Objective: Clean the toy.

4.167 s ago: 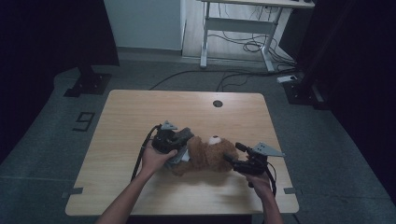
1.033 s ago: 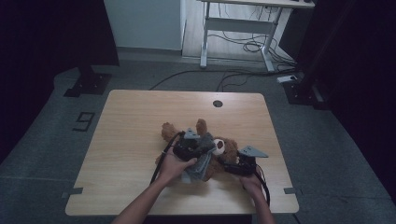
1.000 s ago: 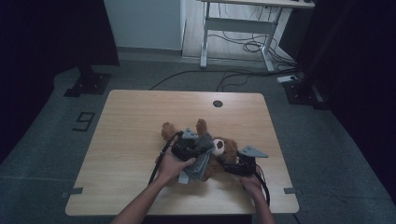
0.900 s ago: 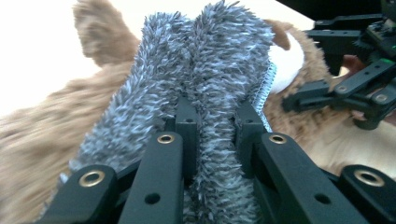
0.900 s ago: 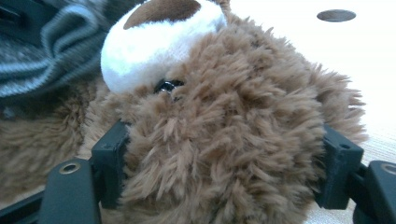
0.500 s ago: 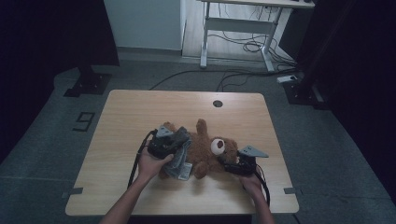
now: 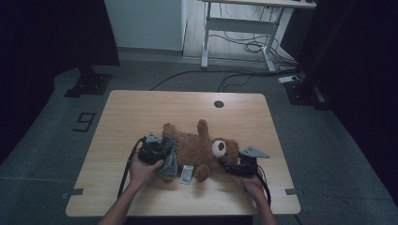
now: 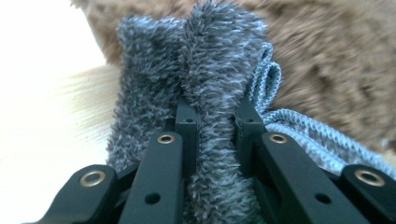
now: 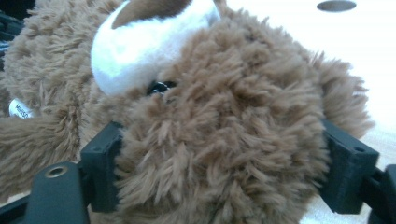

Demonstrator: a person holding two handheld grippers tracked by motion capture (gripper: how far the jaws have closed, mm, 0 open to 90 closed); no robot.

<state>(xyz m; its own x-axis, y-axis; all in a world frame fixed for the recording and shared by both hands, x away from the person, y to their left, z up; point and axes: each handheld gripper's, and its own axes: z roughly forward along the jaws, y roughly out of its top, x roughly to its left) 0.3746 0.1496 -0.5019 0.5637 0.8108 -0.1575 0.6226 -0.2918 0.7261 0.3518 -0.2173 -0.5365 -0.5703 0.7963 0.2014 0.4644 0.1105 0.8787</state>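
On the left, the left gripper has its jaws clamped on a fold of a fuzzy grey garment, which lies on the table at the teddy bear's leg end. It looks like small clothing being pulled off the bear, though I can't be sure. A white tag lies just near of the bear. On the right, the right gripper holds the bear's head, its jaws having just widened yet pressing the fur. Next: draw the garment clear leftward while the head stays pinned.
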